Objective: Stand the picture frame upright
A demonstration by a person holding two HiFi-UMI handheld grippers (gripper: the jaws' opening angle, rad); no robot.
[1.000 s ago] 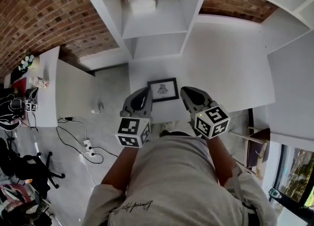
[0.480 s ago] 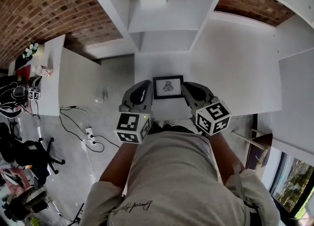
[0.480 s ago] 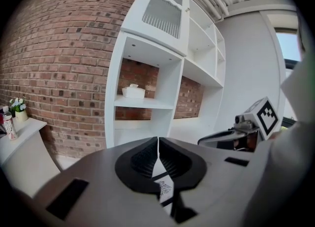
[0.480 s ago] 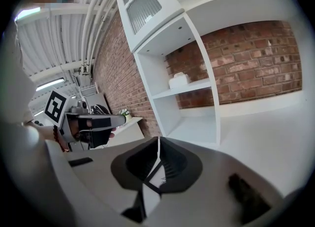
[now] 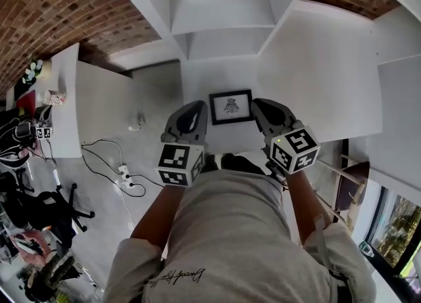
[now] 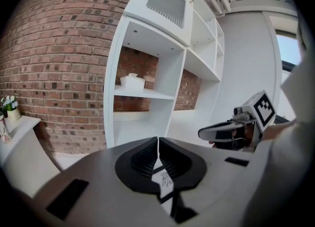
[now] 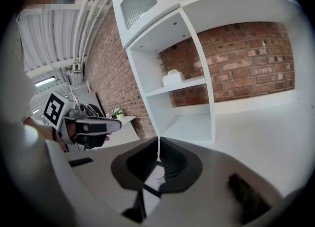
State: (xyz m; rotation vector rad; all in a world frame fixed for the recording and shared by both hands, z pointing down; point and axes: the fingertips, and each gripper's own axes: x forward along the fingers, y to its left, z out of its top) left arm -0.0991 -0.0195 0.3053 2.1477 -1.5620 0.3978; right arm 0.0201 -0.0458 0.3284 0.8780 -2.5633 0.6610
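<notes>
Head view: the picture frame lies face-up on the white desk, close to its front edge and towards its front-left corner, with the print readable from above. The left gripper and the right gripper flank it, one tip just beside each side edge; contact cannot be confirmed from this angle. Against the pictures of a second ago, the frame sits squarer between the two tips and the shelf unit at the desk's back edge looms larger, so the person has drawn in. The frame itself is no more raised than it was. Left gripper view: the jaws are pressed together with only a hairline seam between them and nothing caught there. A strip of the frame shows below, through the opening behind the pads. The right gripper appears level at the far side, and a pale box rests on a shelf. Right gripper view: this pair is likewise clenched and empty, the frame is visible beneath, and the left gripper stands opposite. Taken together, the approach looks finished and the lift not yet begun. The next move probably calls for catching an edge so the frame can be tipped up onto its foot.
</notes>
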